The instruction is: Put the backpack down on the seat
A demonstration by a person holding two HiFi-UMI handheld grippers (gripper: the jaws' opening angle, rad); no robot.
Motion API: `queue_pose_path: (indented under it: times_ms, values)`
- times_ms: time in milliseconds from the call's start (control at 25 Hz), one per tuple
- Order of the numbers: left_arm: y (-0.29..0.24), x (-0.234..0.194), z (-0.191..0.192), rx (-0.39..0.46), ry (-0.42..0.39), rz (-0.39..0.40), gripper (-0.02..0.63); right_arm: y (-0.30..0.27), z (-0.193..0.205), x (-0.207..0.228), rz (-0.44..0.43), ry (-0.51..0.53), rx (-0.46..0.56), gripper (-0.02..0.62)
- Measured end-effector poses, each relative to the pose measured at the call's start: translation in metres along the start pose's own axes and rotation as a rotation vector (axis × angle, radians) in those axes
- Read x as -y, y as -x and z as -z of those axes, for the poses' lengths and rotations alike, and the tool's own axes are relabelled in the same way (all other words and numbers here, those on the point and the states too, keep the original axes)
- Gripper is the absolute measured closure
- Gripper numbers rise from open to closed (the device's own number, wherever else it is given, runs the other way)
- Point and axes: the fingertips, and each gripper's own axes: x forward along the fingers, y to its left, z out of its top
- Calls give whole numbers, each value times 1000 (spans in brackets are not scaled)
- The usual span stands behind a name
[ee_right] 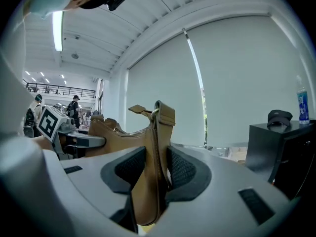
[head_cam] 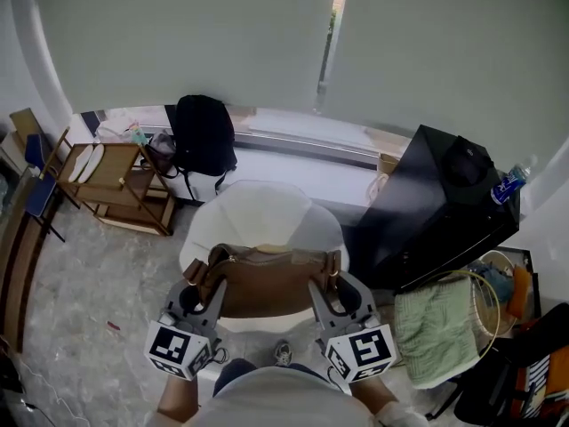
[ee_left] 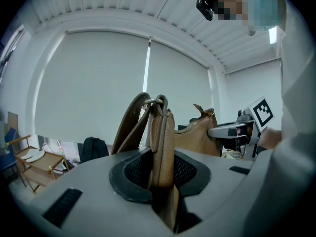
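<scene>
The task is only partly done. The backpack (head_cam: 267,281), a tan leather bag, hangs between the two tongs, above the near part of the white seat (head_cam: 267,213). I cannot tell if its bottom already touches the cushion. Judging from this, what is left is to lower it, let it rest, and open both tongs.

The left gripper (head_cam: 212,278) is closed narrowly on the left end of the bag, where a strap meets a metal ring. The right gripper (head_cam: 320,285) is closed somewhat wider on the right end, at a folded strap tab.

The leather looks soft and finely grained, with a zipper along the curved top edge, and the body is flat and flexible. The pads (ee_right: 180,169) are black with a mesh texture. The seat is round and smooth, with a low curved back on its far side.
</scene>
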Motion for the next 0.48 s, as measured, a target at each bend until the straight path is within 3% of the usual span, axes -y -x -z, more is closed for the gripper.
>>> queue_pose_path:
  times_ms: [280,480]
  values:
    - [-20,-11,17,-35,42,-15,511,-21,12,13,-18,-1,-41,437]
    - [-32,-38,15,-38,40,25,511,-45,7,8,30,-9,-46,437]
